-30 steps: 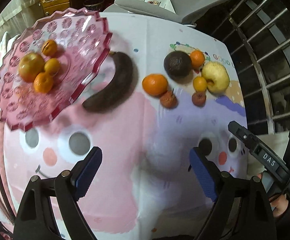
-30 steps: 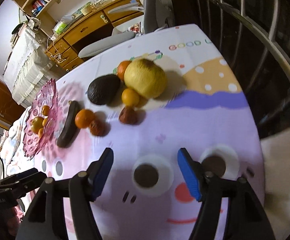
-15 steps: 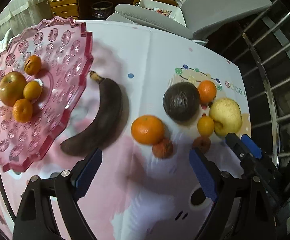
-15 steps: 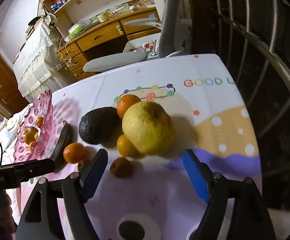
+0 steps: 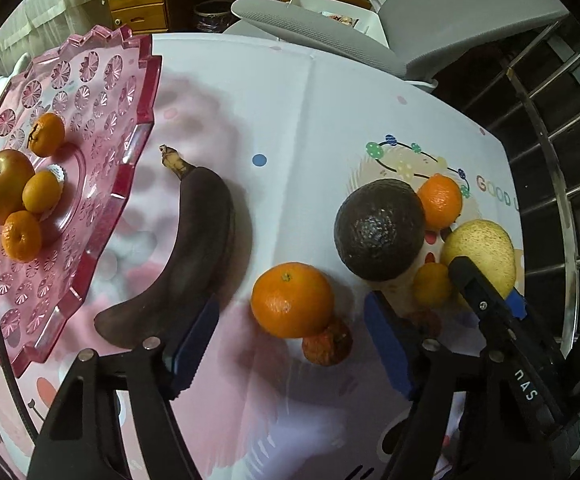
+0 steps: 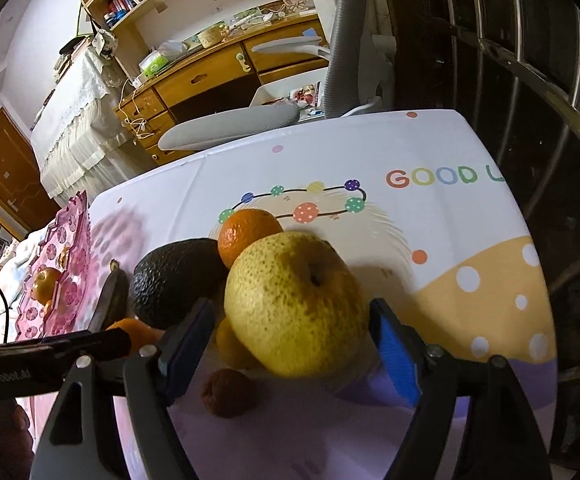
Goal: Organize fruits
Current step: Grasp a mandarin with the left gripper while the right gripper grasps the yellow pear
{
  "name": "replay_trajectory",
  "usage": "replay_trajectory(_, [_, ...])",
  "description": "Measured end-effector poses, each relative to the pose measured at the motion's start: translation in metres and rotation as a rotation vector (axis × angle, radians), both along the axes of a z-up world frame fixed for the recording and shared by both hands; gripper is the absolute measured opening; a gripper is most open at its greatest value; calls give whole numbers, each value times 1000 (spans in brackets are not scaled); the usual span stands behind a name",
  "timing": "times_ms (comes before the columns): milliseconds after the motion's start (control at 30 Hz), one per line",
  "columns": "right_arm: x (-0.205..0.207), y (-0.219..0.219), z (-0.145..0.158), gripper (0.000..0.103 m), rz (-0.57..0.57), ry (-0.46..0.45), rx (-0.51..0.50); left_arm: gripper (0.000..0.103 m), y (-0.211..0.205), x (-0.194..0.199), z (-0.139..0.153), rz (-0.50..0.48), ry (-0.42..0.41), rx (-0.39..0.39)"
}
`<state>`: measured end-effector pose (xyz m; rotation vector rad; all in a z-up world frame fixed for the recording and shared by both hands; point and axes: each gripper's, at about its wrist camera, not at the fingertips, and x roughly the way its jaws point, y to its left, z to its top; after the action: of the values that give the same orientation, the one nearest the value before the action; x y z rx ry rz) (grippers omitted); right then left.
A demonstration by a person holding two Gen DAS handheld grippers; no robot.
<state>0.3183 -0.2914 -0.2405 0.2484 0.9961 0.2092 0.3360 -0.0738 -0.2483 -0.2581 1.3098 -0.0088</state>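
Now your left gripper is closing around the orange, pads not yet touching it. Your right gripper stands open with the yellow pear between its 2 pads, on the tablecloth.

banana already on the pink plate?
No. The banana lies on the tablecloth beside the pink plate, outside its rim.
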Motion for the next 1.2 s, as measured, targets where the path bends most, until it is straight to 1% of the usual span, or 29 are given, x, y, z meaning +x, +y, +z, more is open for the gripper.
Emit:
replay_trajectory(67, [3, 0, -2, 79, -7, 0, 7, 66, 0, 1, -3, 1, 2, 1])
replay_trajectory(100, [4, 0, -2, 79, -9, -2, 5, 65, 0, 2, -4, 2, 6, 4])
replay_trajectory(200, [7, 1, -1, 79, -19, -17, -12, 57, -1, 5, -10, 9, 13, -4])
replay_trajectory(233, [8, 1, -2, 79, -21, -17, -13, 52, -1, 5, -11, 12, 9, -10])
replay_trajectory(300, [10, 2, -2, 78, -20, -16, -17, 50, -1, 7, -14, 13, 4, -26])
replay_trajectory(367, [11, 3, -2, 73, -14, -15, -23, 46, -4, 9, -16, 9, -1, -36])
replay_trajectory(567, [11, 4, -2, 73, -13, -8, -27, 43, -7, 13, -19, 0, -8, -48])
replay_trajectory(733, [9, 5, -2, 72, -19, 16, -27, 41, -4, 12, -17, -11, -15, -53])
replay_trajectory(1000, [-3, -1, 4, 72, -43, 45, -19, 40, 0, 0, 0, -34, -41, -74])
replay_trajectory(1200, [-25, -3, 14, 72, -55, 70, 7, 40, 4, -19, 18, -52, -59, -89])
